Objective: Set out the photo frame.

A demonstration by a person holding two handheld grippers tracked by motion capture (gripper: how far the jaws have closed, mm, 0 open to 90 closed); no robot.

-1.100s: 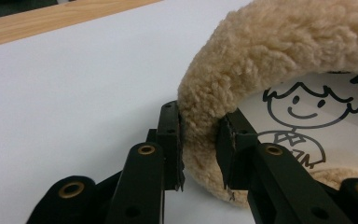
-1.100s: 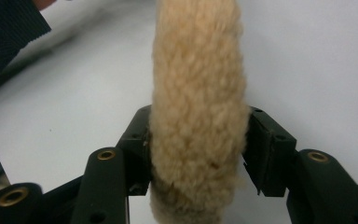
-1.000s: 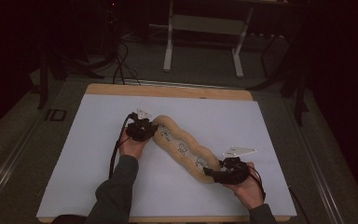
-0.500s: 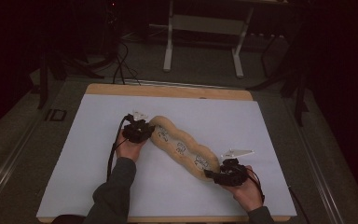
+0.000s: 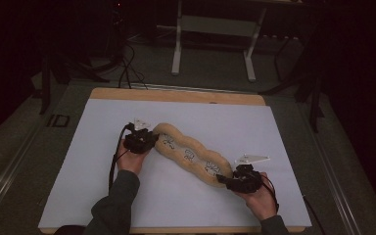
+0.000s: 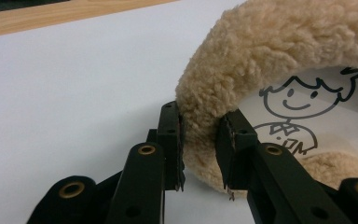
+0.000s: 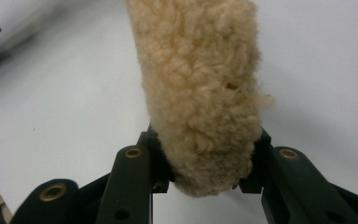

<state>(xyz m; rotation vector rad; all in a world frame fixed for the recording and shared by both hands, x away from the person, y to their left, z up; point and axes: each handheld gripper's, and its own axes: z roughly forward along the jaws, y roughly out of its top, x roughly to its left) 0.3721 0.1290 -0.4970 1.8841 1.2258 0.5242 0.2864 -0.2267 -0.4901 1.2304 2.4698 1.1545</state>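
Long tan fleece cushion w/ cartoon prints (image 5: 191,155) lying diagonally on white worktop (image 5: 78,161). Left gripper (image 5: 140,140) at far-left end, jaws clamped on fleece rim. Right gripper (image 5: 240,181) at near-right end, jaws just closed, pinching fleece tip. Both forearms low, hands resting on worktop.

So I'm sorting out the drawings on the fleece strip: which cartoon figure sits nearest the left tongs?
The figure at the upper-left end of the fleece strip, right beside the left tongs; the other two lie farther toward the right tongs.
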